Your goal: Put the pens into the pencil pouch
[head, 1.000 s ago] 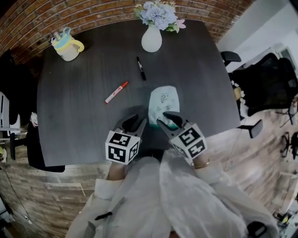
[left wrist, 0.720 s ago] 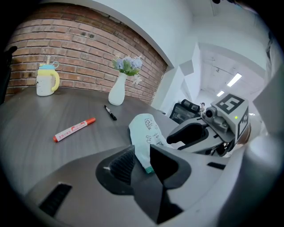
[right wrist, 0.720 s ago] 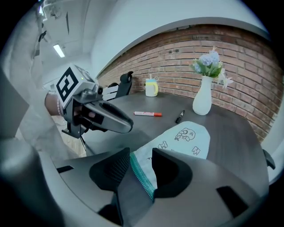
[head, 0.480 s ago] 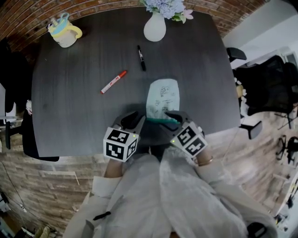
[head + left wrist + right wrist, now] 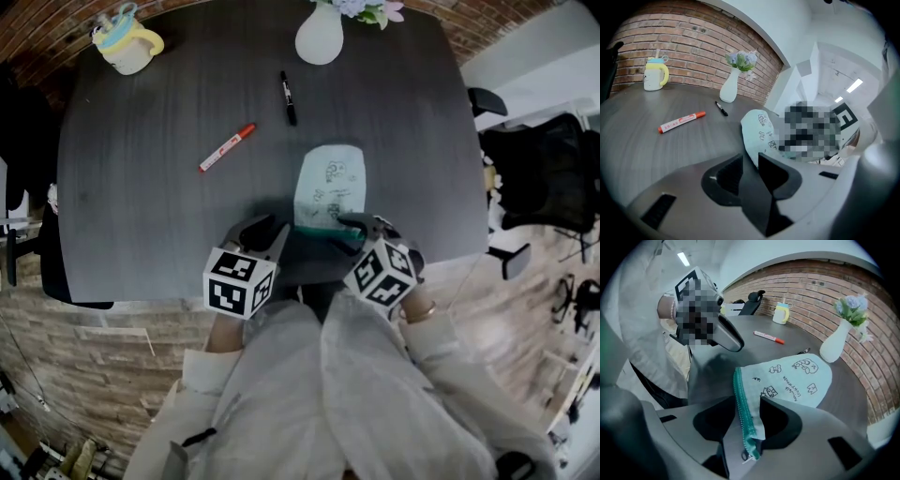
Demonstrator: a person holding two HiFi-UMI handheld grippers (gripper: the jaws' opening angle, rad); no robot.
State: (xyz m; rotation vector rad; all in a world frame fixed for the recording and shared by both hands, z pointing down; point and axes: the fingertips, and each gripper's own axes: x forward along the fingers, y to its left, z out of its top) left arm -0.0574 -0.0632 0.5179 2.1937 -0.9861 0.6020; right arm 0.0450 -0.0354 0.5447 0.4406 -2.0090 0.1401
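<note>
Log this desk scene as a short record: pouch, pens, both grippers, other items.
pouch: pale mint fabric pencil pouch with green zipper, on the dark table, near edge between the grippers
pens: red marker and black pen, both loose on the table beyond the pouch
left gripper: shut on the pouch's edge
right gripper: open, jaws just opened, zipper end between them, not pinched
other: white vase and yellow-and-blue cup, far side
</note>
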